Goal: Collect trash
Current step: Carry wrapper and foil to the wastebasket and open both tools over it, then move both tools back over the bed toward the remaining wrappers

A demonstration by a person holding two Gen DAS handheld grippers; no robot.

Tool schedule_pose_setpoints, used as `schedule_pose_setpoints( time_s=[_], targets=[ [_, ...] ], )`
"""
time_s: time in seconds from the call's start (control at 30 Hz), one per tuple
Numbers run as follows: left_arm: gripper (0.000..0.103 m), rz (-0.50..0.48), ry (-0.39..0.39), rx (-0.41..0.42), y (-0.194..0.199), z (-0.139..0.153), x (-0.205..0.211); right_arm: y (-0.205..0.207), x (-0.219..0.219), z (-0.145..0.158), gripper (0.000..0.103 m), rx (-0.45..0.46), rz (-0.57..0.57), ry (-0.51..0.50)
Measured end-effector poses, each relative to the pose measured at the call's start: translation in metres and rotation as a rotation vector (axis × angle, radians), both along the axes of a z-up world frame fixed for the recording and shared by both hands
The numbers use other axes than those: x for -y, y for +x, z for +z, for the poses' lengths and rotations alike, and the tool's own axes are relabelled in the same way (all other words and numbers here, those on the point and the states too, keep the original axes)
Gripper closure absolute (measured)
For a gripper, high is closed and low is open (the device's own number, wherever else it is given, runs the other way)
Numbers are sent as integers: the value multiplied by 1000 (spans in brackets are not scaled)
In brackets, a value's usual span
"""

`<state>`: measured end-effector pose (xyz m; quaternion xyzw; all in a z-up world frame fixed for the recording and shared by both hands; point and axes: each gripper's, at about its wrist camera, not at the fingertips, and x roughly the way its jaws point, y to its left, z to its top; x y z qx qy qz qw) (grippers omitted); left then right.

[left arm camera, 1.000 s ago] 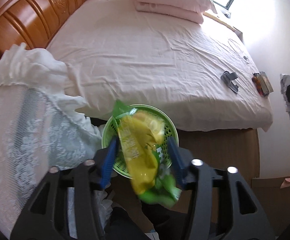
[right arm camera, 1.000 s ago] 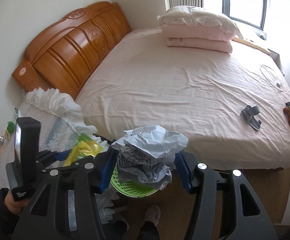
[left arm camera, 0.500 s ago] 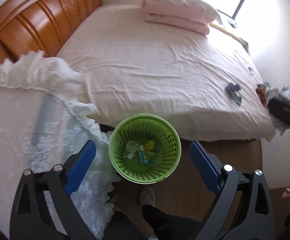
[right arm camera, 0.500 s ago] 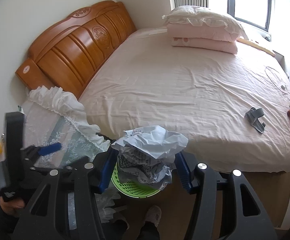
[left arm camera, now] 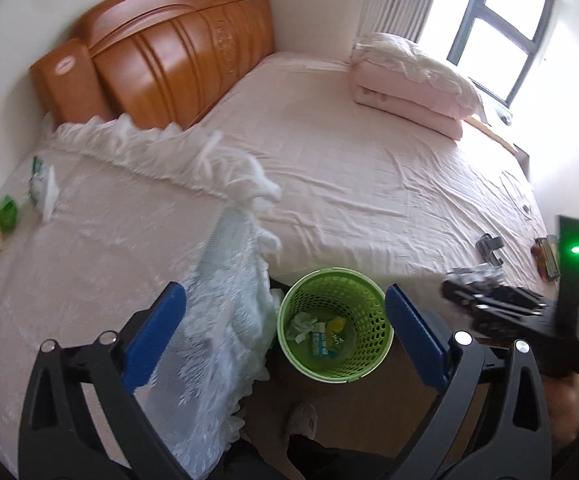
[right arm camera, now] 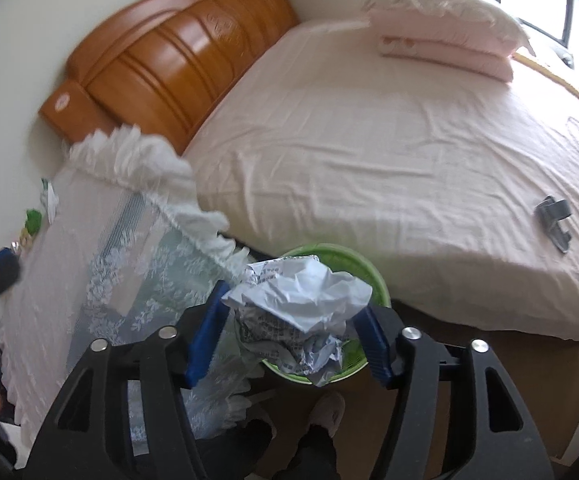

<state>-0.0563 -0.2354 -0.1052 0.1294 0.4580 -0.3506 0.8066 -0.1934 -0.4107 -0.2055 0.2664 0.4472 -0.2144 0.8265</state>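
Observation:
A green mesh trash basket (left arm camera: pixel 373 312) stands on the floor between the bed and a lace-covered table; it holds a yellow-green wrapper (left arm camera: pixel 335 328) and other scraps. My left gripper (left arm camera: pixel 285 328) is open and empty above the basket. My right gripper (right arm camera: pixel 295 330) is shut on a crumpled white printed paper wrapper (right arm camera: pixel 301 300), held above the basket rim (right arm camera: pixel 377 276). The right gripper also shows at the right in the left wrist view (left arm camera: pixel 509 308). More small trash pieces (left arm camera: pixel 5 216) lie at the table's far left.
The lace-covered table (left arm camera: pixel 89 264) is on the left, the pink bed (left arm camera: pixel 369 168) behind the basket. A grey object (right arm camera: pixel 553 220) and small items (left arm camera: pixel 545 252) lie near the bed's right edge. My slippered foot (right arm camera: pixel 325 412) is below the basket.
My left gripper opened and dropped the yellow-green wrapper into the basket, then drew back and up. My right gripper moved over the basket with the crumpled paper still held.

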Motion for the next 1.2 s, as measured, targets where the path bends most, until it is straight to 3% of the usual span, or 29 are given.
schedule_pose_setpoints(
  time_s=[0.13,0.27,0.53,0.87,1.2],
  targets=[
    [8,10,14,-25,2,-8,-11,21,-10,-25,6,-66,10,3],
    [8,11,26,-35,2,-11,-16,30,-19,-31,5,-96,27,25],
    [8,14,13,-36,6,-9,-19,28,-32,11,3,-31,54,-47],
    [8,2,13,-36,4,-8,-18,29,-34,19,2,-15,51,-47],
    [8,96,6,3,16,2,-51,49,-56,43,2,40,95,-52]
  ],
)
